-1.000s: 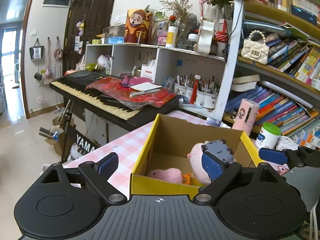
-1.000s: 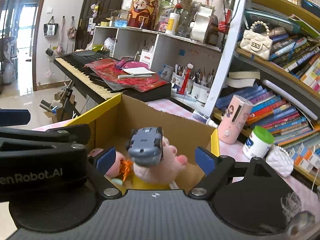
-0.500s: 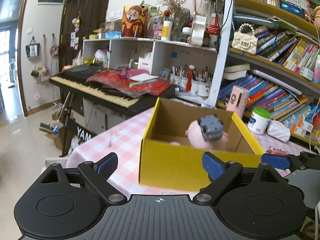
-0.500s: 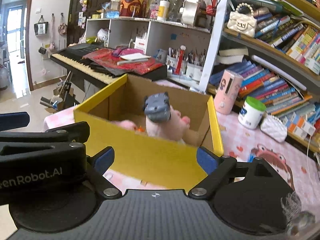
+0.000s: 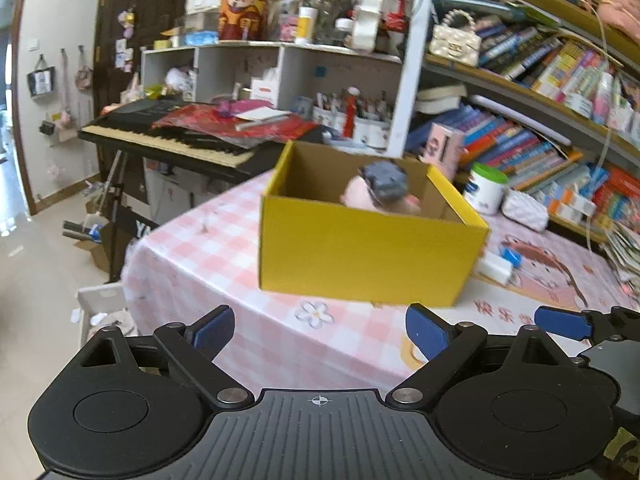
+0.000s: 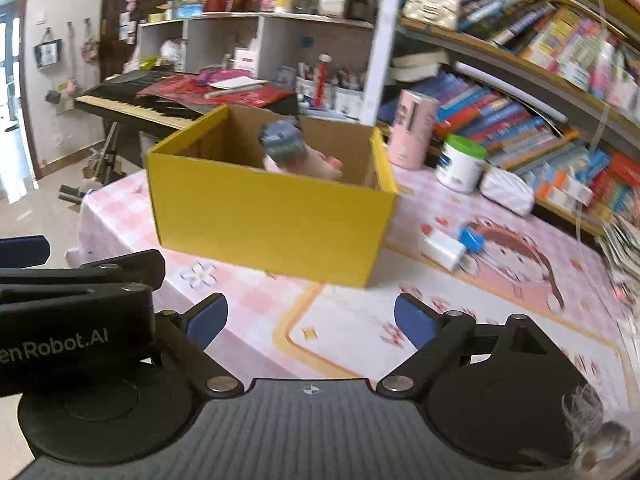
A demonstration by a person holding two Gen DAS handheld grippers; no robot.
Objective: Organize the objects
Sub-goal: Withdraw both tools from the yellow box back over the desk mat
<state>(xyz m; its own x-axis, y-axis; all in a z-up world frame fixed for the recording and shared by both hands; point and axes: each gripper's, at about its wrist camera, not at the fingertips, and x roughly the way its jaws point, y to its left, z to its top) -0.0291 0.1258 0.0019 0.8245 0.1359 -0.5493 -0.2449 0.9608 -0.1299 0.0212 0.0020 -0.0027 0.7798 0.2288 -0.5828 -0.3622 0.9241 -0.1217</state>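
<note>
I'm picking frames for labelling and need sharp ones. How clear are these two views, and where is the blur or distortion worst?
Left wrist view: the yellow cardboard box and the grey toy car are softly smeared, and the bookshelves bow from fisheye. Right wrist view: blur is stronger, smearing the white and blue block, while the gripper fingers stay crisp. Even daylight, no harsh glare.

A black keyboard stands left of the counter; crowded bookshelves line the wall behind.
</note>
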